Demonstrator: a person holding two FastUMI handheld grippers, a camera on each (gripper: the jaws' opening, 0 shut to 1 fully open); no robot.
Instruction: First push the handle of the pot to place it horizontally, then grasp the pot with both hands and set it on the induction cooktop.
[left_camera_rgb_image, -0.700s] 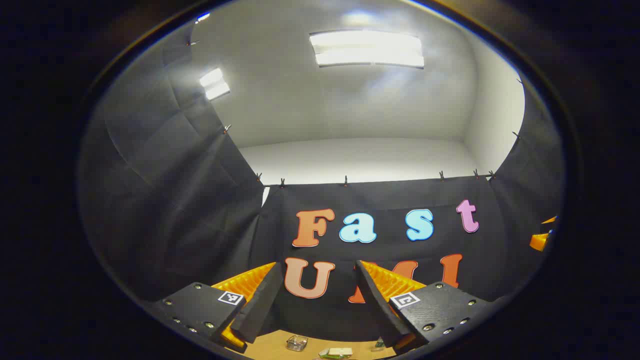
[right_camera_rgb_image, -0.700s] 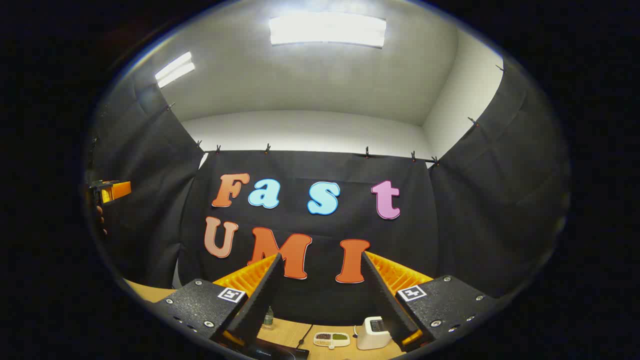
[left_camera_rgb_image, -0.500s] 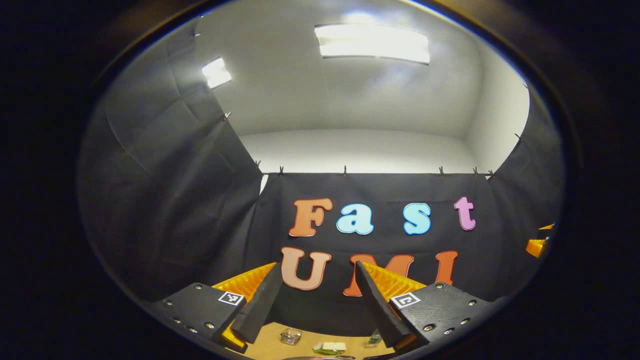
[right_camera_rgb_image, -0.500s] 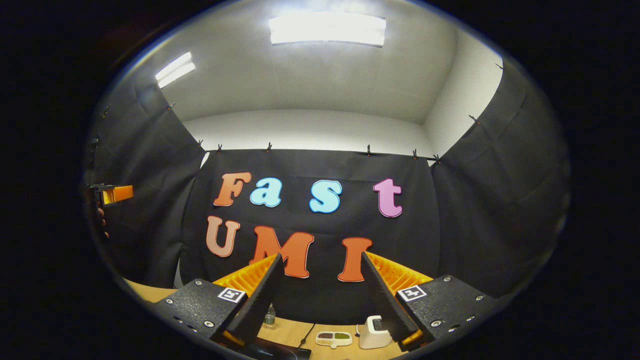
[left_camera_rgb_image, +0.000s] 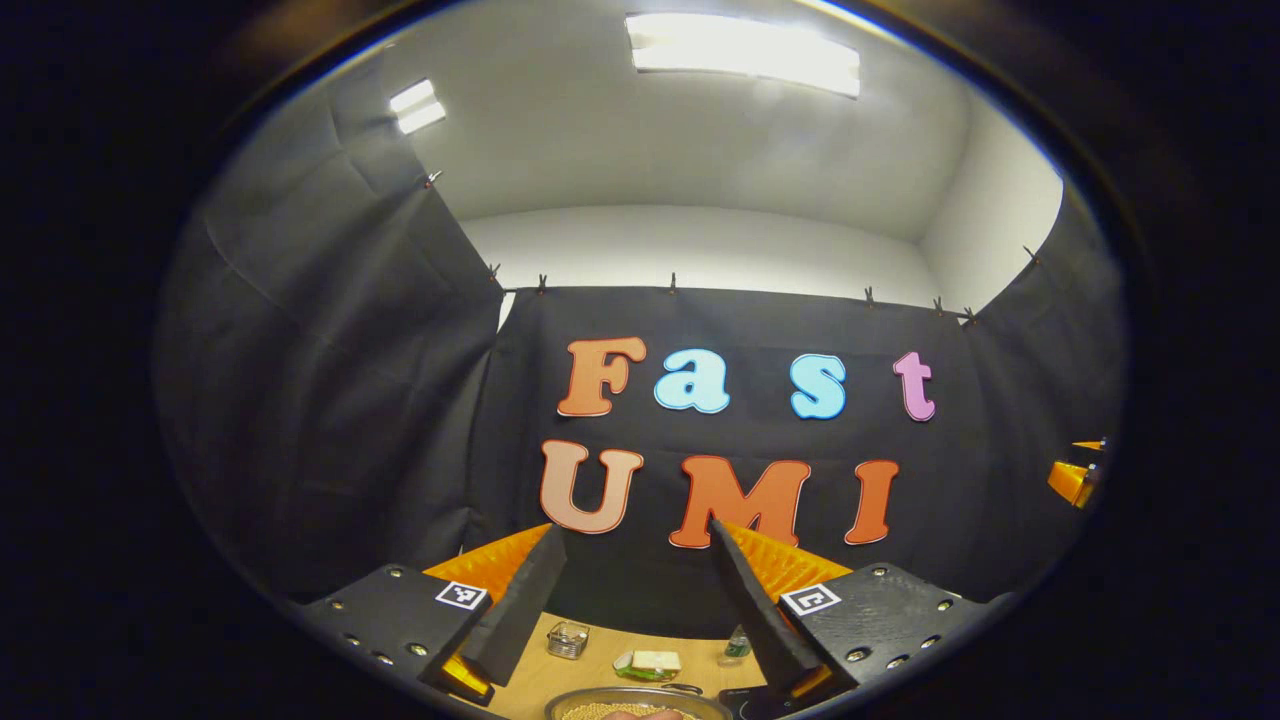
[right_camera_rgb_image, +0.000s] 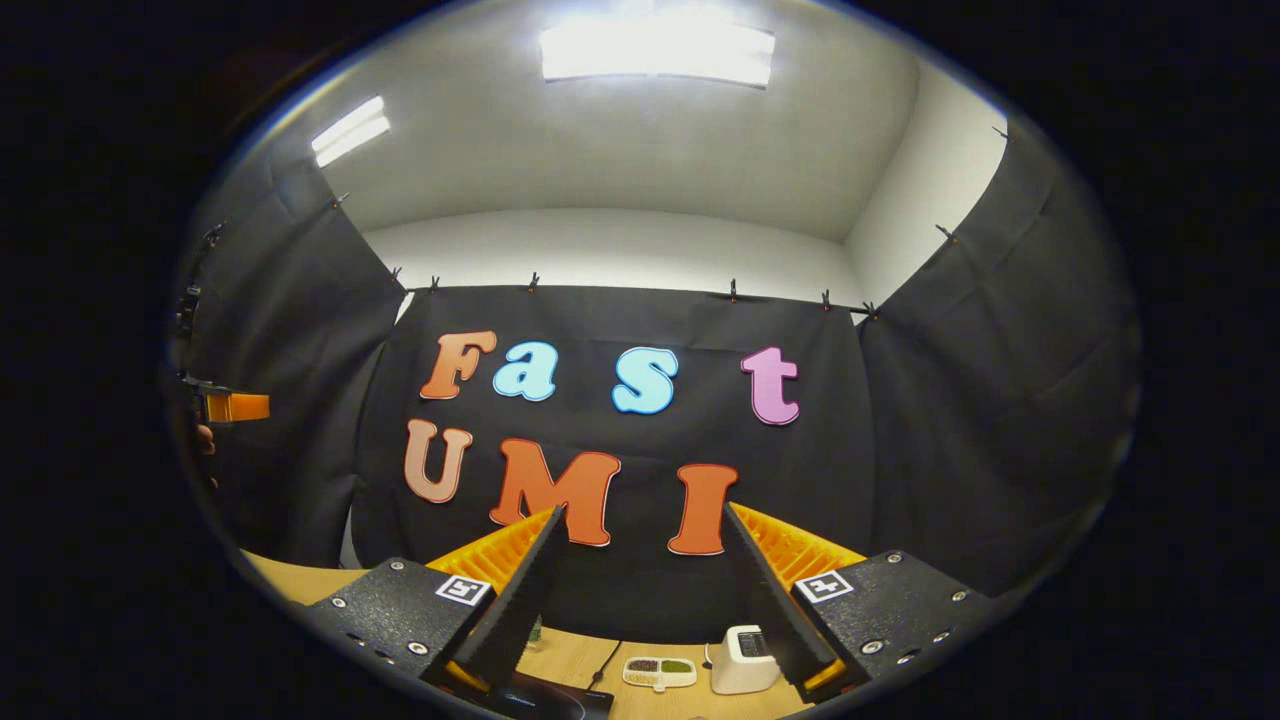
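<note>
Above pot (left_camera_rgb_image: 640, 703), left tool (left_camera_rgb_image: 637, 545) agape.

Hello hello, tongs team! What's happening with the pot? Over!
Both tongs, left and right, open and empty, up high. Pot rim just below left tongs, untouched. Cooktop under right tongs. Over.

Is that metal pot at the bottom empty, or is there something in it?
Not empty. In the left gripper view the pot holds small pale grains just below its rim. What they are, and how deep they lie, cannot be told.
</note>
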